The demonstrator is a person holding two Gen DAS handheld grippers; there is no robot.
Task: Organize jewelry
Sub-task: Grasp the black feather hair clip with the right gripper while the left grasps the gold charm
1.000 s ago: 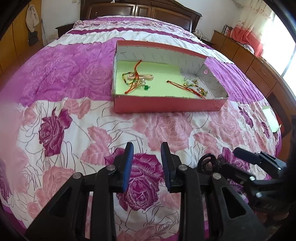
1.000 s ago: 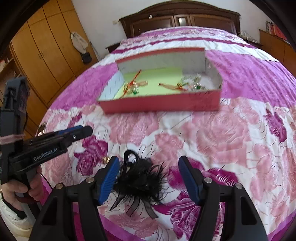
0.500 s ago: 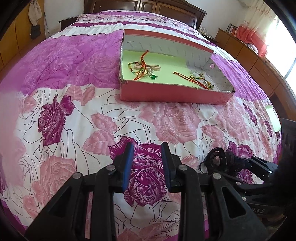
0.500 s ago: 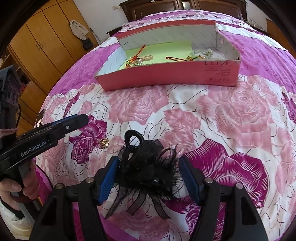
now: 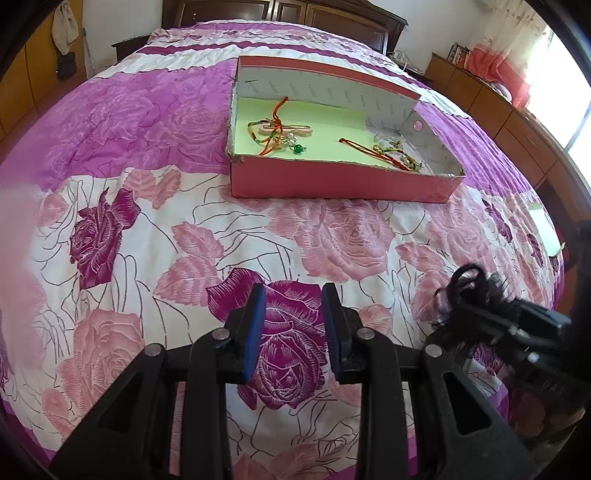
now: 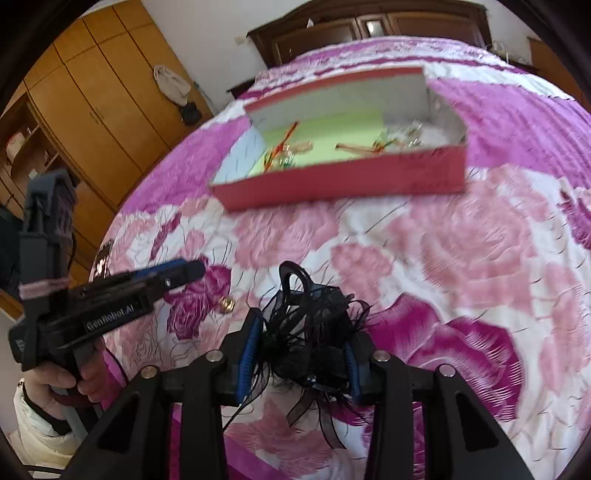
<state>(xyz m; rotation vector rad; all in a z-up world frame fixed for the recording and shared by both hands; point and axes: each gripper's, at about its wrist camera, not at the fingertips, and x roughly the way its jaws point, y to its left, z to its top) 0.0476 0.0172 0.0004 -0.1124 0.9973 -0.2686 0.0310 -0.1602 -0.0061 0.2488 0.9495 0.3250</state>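
A black feathered hair piece (image 6: 310,325) sits between the blue pads of my right gripper (image 6: 301,354), which is shut on it just above the bed. It also shows in the left wrist view (image 5: 476,295). My left gripper (image 5: 293,325) is open and empty, low over the quilt, to the left of the right one. An open red box (image 5: 340,181) with a green floor lies further up the bed. It holds red-string bracelets (image 5: 275,127) and beaded pieces (image 5: 391,151). A small gold bead (image 6: 227,304) lies on the quilt by the right gripper.
The bed has a pink and purple rose quilt (image 5: 155,206). A wooden headboard (image 5: 280,14) stands behind it, a wardrobe (image 6: 92,103) to the left and a low dresser (image 5: 509,122) to the right. A green card (image 5: 546,229) lies near the bed's right edge.
My right gripper has closed its pads on the black feathered hair piece and lifted it slightly. The left gripper has drawn back a little and stayed open.
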